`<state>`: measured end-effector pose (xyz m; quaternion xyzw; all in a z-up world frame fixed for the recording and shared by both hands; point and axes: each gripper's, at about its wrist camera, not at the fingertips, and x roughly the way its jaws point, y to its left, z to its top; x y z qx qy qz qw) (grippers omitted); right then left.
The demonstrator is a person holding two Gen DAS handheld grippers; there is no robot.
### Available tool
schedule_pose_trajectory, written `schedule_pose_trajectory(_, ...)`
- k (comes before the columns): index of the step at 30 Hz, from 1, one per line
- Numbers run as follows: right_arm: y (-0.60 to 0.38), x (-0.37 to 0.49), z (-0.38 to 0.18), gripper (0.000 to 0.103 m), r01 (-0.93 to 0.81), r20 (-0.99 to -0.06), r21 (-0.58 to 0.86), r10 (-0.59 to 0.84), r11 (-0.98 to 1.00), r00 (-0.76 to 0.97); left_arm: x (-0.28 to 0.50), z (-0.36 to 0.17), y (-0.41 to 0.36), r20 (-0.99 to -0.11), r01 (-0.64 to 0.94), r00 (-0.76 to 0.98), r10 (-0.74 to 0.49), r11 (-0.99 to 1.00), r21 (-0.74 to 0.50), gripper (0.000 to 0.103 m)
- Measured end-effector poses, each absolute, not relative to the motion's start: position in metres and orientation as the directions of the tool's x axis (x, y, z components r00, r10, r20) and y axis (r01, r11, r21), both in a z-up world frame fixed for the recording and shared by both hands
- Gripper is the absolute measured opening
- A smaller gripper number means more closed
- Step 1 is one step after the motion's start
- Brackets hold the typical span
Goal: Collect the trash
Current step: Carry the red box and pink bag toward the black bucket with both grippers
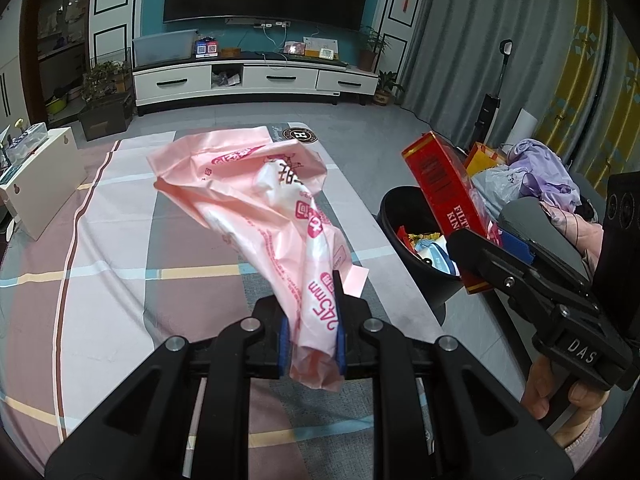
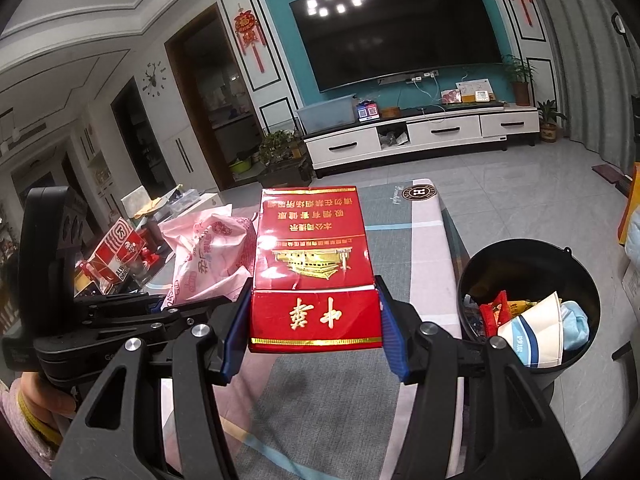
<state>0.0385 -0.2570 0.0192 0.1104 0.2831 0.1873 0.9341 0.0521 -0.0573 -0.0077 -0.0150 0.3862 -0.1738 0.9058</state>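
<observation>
My left gripper [image 1: 311,340] is shut on a crumpled pink plastic bag [image 1: 256,196] and holds it above the table; the bag also shows in the right wrist view [image 2: 208,256]. My right gripper [image 2: 314,328] is shut on a red cigarette carton [image 2: 312,248] with gold print, held above the table beside the bin. In the left wrist view the carton [image 1: 440,192] sits over the black trash bin [image 1: 400,208]. The bin [image 2: 584,280] stands on the floor at the table's right edge and holds wrappers, a paper cup [image 2: 536,332] and a blue mask.
A table with a pink, grey and white checked cloth [image 1: 120,240] lies below both grippers. Red boxes and clutter [image 2: 116,252] stand at its left end. Bags and clothes [image 1: 532,172] pile up to the right. A TV stand [image 1: 256,80] is beyond.
</observation>
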Motion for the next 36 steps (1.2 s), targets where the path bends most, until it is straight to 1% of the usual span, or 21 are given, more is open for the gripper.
schedule_pose_trajectory(36, -0.288, 0.034, 0.005, 0.056, -0.2, -0.481, 0.355, 0.362, 0.913, 0.799, 0.064, -0.011, -0.097, -0.714, 0.362, 0.618, -0.329, 0.925, -0.113, 0.018)
